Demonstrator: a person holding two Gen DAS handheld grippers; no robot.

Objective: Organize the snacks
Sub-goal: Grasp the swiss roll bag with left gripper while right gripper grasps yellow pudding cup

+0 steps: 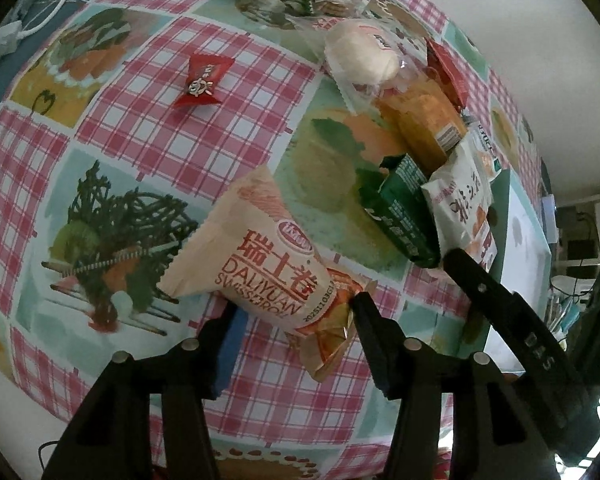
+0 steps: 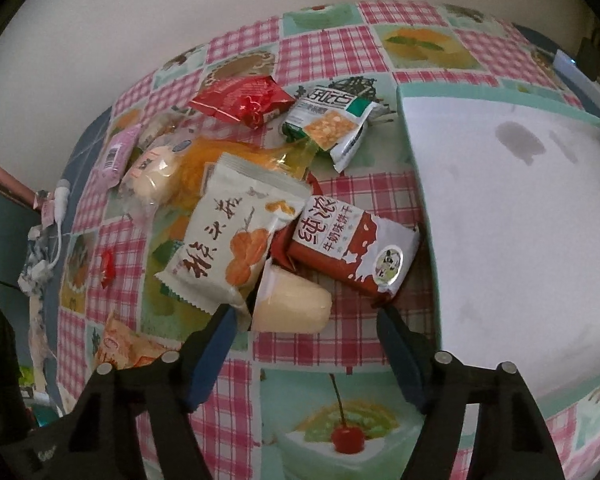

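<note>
My left gripper (image 1: pixel 294 312) points down at the checked tablecloth (image 1: pixel 148 152). A beige Swiss roll packet (image 1: pixel 260 256) lies between its fingers; only the orange crimped end brushes the right finger, so the jaws stand open. My right gripper (image 2: pixel 306 320) is open around a pale cream roll in clear wrap (image 2: pixel 292 308), with a gap on the right side. Just beyond it lie a white packet with orange print (image 2: pixel 236 236) and a red-brown biscuit packet (image 2: pixel 352 252). A teal box with a white inside (image 2: pixel 500 200) stands to the right.
More snacks are piled behind: a red packet (image 2: pixel 244 100), a green-and-white packet (image 2: pixel 332 120), a yellow packet (image 2: pixel 228 160), a wrapped bun (image 2: pixel 156 176) and a pink packet (image 2: pixel 116 152). A red candy (image 1: pixel 202 80) lies apart. A white cable (image 1: pixel 60 0) runs along the table's edge.
</note>
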